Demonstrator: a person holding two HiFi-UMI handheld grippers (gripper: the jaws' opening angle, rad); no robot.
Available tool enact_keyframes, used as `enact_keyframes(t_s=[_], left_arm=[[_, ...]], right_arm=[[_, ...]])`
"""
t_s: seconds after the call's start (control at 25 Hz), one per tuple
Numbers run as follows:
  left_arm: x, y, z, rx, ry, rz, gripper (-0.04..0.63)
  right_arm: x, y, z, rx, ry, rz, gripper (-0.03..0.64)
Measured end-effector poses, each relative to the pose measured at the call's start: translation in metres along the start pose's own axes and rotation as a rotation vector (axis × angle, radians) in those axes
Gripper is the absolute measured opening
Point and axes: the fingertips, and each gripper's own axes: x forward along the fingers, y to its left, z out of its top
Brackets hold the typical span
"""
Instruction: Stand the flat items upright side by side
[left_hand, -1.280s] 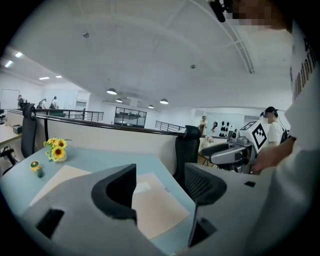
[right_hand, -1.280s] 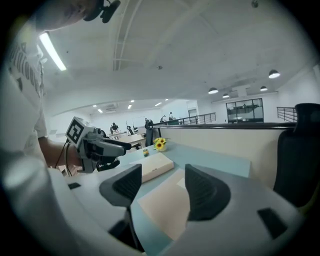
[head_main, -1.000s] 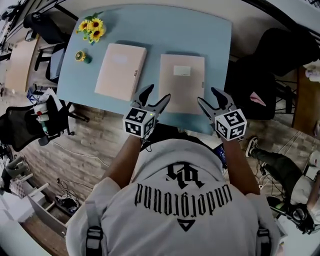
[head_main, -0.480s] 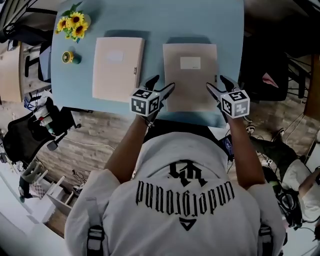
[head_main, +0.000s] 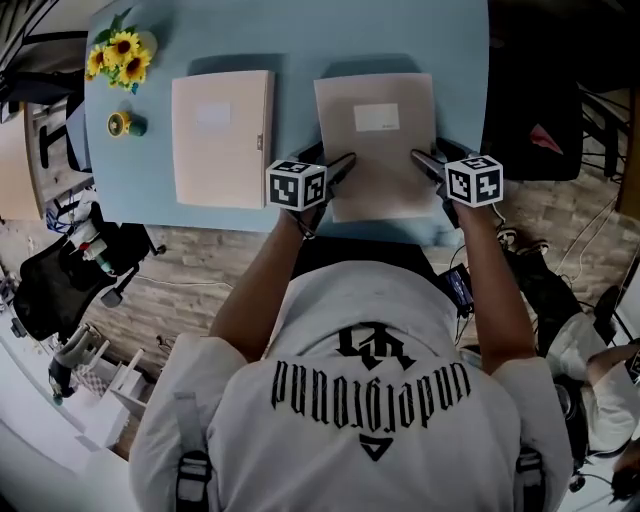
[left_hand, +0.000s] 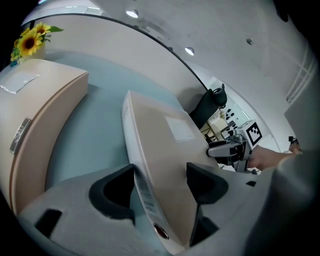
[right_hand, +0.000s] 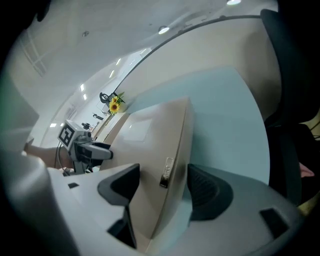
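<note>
Box files, 2, beige, lie flat on blue bench (head_main: 300, 40), apart: left file (head_main: 220, 140) untouched, right file (head_main: 375, 160) beside it, label up. Left hand-held gripper (left_hand: 160, 174) released, jaws just been opening, straddling right file's spine edge. Right hand-held gripper (right_hand: 162, 172) released, jaws wide, straddling its clasp edge, not pressing. Sunflowers (head_main: 118, 55) at bench's far left corner

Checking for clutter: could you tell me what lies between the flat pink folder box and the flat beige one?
Only bare light-blue tabletop, in the head view, between the pink box and the beige box; the left gripper sits at its near end.
</note>
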Motion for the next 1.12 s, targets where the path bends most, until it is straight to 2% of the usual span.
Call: enact_keyframes(t_s=[0.2,0.44,0.52,0.64,0.88,1.0,1.12], left_arm=[[0.003,-0.001,0.002,-0.003,0.001,-0.004,0.336],[-0.004,-0.006,0.014,0.031,-0.008,0.036,0.321],[-0.016,-0.012,0.036,0.097,-0.046,0.061,0.321],[-0.037,-0.025,0.079,0.234,-0.127,0.118,0.321],[-0.068,-0.055,0.145,0.454,-0.290,0.237,0.321],[-0.070,-0.060,0.156,0.523,-0.330,0.281,0.319],[-0.063,-0.057,0.157,0.544,-0.341,0.296,0.318]], right_arm=[[0.001,0.000,0.001,0.027,-0.004,0.040,0.287],[-0.008,0.009,0.015,-0.019,-0.050,-0.004,0.265],[-0.020,0.017,0.035,-0.079,-0.106,-0.028,0.264],[-0.044,0.030,0.072,-0.193,-0.213,-0.086,0.262],[-0.089,0.045,0.127,-0.423,-0.451,-0.286,0.258],[-0.095,0.047,0.134,-0.475,-0.518,-0.360,0.255],[-0.093,0.046,0.134,-0.487,-0.561,-0.407,0.252]])
